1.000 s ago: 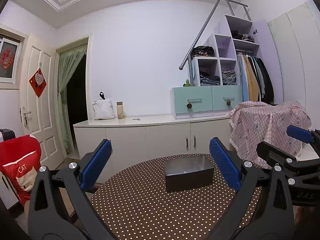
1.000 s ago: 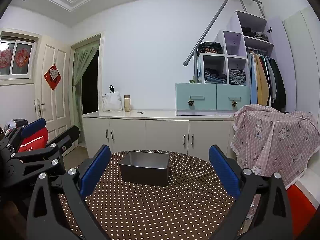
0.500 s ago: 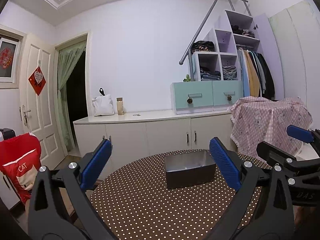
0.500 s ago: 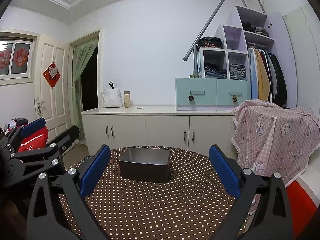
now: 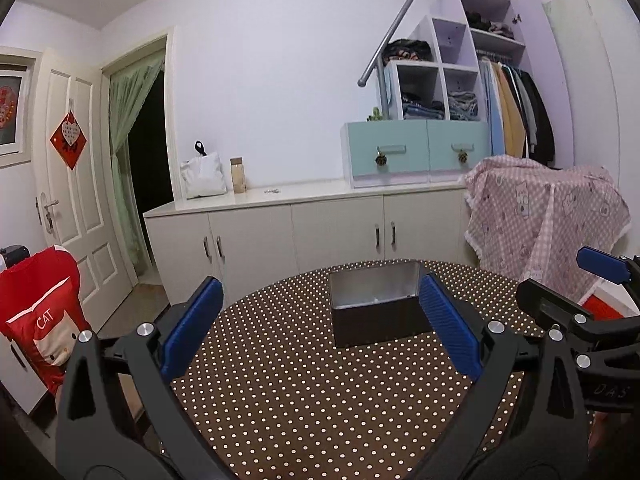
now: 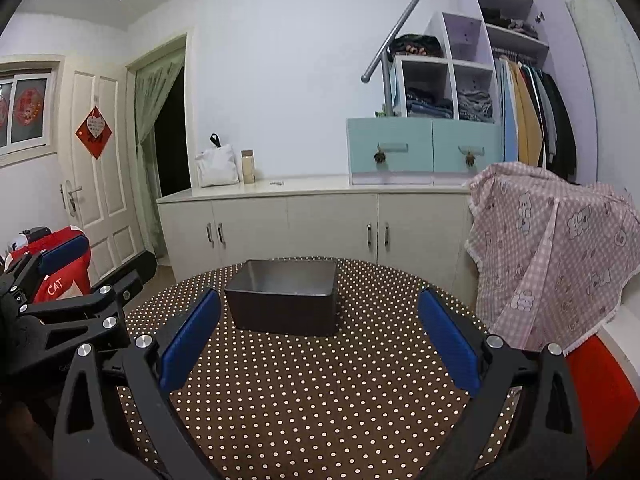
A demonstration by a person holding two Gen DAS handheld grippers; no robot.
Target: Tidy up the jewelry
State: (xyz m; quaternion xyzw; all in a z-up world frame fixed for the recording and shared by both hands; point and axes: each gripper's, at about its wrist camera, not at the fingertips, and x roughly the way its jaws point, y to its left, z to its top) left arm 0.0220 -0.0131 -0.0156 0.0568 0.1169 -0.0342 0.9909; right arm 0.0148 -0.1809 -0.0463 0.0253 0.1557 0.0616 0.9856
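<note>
A dark rectangular metal box point(image 5: 376, 312) point(image 6: 285, 303) stands open-topped on the far half of a round table with a brown polka-dot cloth point(image 5: 320, 392) point(image 6: 320, 392). Something small and pale lies on the box's floor in the left wrist view; I cannot make out what it is. My left gripper point(image 5: 320, 328) hangs open above the table, short of the box, nothing between its blue pads. My right gripper point(image 6: 318, 332) is open too, just to the right of the left one, also short of the box. No jewelry is clearly visible on the cloth.
A long white cabinet point(image 5: 304, 224) runs behind the table, carrying a white bag point(image 5: 202, 180), a jar point(image 5: 238, 176) and teal drawers point(image 5: 416, 154). A pink checked cloth point(image 6: 552, 240) covers something at the right. A red chair cover point(image 5: 38, 320) stands at the left near a door.
Both views have tilted downward: the box and table sit higher in frame and the box's inside shows more. Both grippers stay open.
</note>
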